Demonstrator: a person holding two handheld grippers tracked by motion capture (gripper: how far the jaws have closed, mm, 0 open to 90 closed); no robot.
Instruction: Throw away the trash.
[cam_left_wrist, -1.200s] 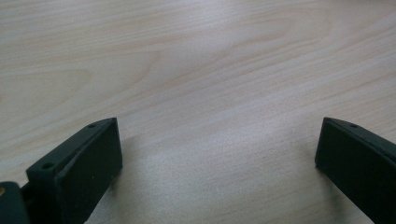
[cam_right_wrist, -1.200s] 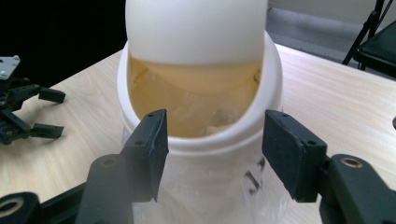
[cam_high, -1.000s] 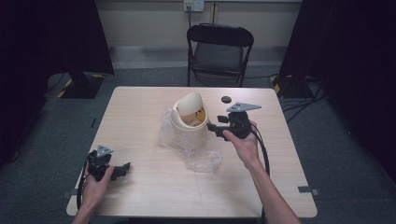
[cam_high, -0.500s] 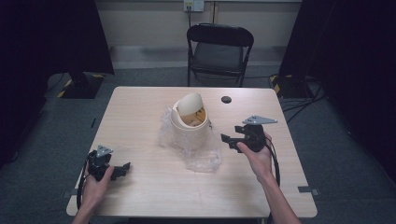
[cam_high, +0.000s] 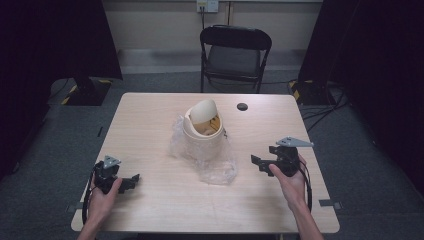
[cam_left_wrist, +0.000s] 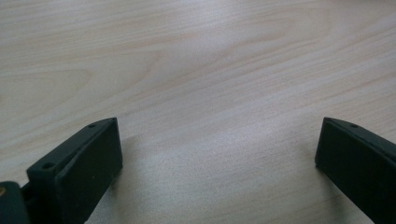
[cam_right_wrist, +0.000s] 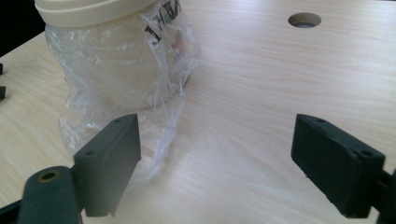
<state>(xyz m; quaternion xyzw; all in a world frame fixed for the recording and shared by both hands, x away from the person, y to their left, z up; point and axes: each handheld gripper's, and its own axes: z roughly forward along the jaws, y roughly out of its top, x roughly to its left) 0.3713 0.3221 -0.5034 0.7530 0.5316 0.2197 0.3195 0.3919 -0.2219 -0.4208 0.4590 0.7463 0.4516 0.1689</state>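
A small cream bin with a tipping lid is standing near the middle of the wooden worktop. The lid is tilting up, so the inside is showing. A clear plastic bag is wrapping around the bin and is spreading out on the worktop on the near side. In the right gripper view, the bag is hugging the side of the bin and has some black letters on it.

The left hand-held gripper is sitting low at the near left of the worktop, well apart from the bin, with a hand holding it. In the left gripper view its jaws are standing wide apart, with bare wood between them.

The right hand-held gripper is at the near right, pointing toward the bag, and a hand is holding it. In the right gripper view its jaws are wide apart too, holding nothing. One jaw is near the edge of the bag.

A round hole is showing in the far side of the worktop. A black folding chair is standing behind the worktop.
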